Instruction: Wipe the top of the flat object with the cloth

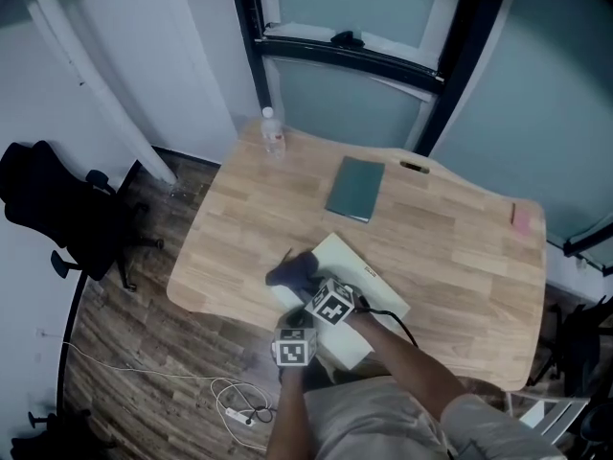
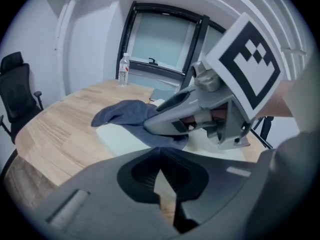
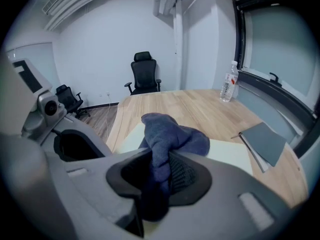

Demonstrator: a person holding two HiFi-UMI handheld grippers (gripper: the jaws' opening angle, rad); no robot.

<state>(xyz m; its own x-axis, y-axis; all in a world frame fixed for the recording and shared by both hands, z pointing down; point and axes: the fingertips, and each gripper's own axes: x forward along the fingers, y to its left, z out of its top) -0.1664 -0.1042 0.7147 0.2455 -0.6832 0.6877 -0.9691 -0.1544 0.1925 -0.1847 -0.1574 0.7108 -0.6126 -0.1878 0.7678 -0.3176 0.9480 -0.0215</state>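
A white flat object (image 1: 375, 293) lies near the front edge of the wooden table (image 1: 450, 266). On its left part rests a dark blue cloth (image 1: 289, 268). My right gripper (image 1: 305, 281) is shut on this cloth (image 3: 170, 134), which bunches up out of its jaws over the white object (image 3: 232, 156). In the left gripper view the right gripper (image 2: 161, 122) presses the cloth (image 2: 122, 113) onto the white object (image 2: 117, 136). My left gripper (image 1: 296, 328) sits at the object's near left edge, jaws closed on a pale sliver of it (image 2: 162, 176).
A grey-green notebook (image 1: 355, 189) lies farther back on the table, a water bottle (image 1: 273, 134) stands at the far left corner, and a small pink item (image 1: 521, 218) is at the right edge. A black office chair (image 1: 48, 209) and floor cables (image 1: 239, 410) are to the left.
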